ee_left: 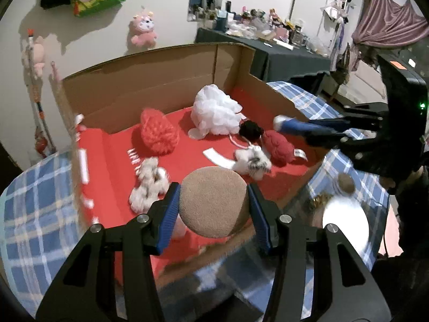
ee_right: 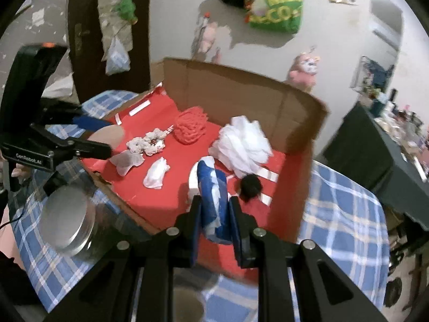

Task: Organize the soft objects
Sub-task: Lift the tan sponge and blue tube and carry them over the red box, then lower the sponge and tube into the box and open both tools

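My left gripper (ee_left: 213,206) is shut on a round tan puff (ee_left: 213,201), held over the near edge of the red-lined cardboard box (ee_left: 150,86). My right gripper (ee_right: 214,214) is shut on a blue and white soft object (ee_right: 213,198), held over the box (ee_right: 241,86); it also shows in the left wrist view (ee_left: 292,126). In the box lie a white mesh loofah (ee_left: 214,112), a red loofah (ee_left: 158,131), a red soft ball (ee_left: 278,147), a black pom (ee_left: 249,128) and white fluffy scrunchies (ee_left: 150,185).
The box sits on a blue plaid cloth (ee_left: 34,214). A round metal tin (ee_right: 67,222) stands on the cloth beside the box. A dark cluttered table (ee_left: 281,51) is behind. Plush toys (ee_left: 143,29) hang on the wall.
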`<state>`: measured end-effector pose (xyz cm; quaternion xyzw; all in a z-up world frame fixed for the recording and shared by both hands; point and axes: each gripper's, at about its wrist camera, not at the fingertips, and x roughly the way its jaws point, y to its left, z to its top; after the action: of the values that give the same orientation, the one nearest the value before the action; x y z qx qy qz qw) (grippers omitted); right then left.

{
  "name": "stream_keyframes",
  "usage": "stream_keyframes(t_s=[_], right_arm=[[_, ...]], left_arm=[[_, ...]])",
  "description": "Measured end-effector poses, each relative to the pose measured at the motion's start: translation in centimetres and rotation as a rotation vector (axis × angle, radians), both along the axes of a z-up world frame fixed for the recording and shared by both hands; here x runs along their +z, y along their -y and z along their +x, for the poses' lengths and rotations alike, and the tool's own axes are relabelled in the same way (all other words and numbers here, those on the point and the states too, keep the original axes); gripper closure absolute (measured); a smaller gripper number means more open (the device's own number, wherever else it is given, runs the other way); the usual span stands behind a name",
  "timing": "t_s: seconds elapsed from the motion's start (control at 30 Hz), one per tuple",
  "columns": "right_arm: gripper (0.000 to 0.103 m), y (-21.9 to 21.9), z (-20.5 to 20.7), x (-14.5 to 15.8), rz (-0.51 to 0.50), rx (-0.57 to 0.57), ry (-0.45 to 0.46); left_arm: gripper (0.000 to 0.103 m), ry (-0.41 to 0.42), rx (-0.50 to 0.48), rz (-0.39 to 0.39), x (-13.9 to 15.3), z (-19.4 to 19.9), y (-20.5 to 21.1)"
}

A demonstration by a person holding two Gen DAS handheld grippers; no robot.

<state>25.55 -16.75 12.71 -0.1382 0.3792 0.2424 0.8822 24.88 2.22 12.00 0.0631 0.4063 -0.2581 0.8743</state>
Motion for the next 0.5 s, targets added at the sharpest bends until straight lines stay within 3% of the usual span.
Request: stream_keyframes(t_s=[0.3, 0.5], right_arm=[[0.082, -3.2, 7.1, -2.8, -0.025, 0.065, -0.176], [0.082, -4.3, 9.5, -4.5, -0.046, 0.063, -0.244]], left_arm=[[0.055, -0.092, -0.048, 0.053, -2.1, 6.4, 2.8], [0.055, -0.131, -0.044, 0.11, -3.7, 9.1, 3.7]])
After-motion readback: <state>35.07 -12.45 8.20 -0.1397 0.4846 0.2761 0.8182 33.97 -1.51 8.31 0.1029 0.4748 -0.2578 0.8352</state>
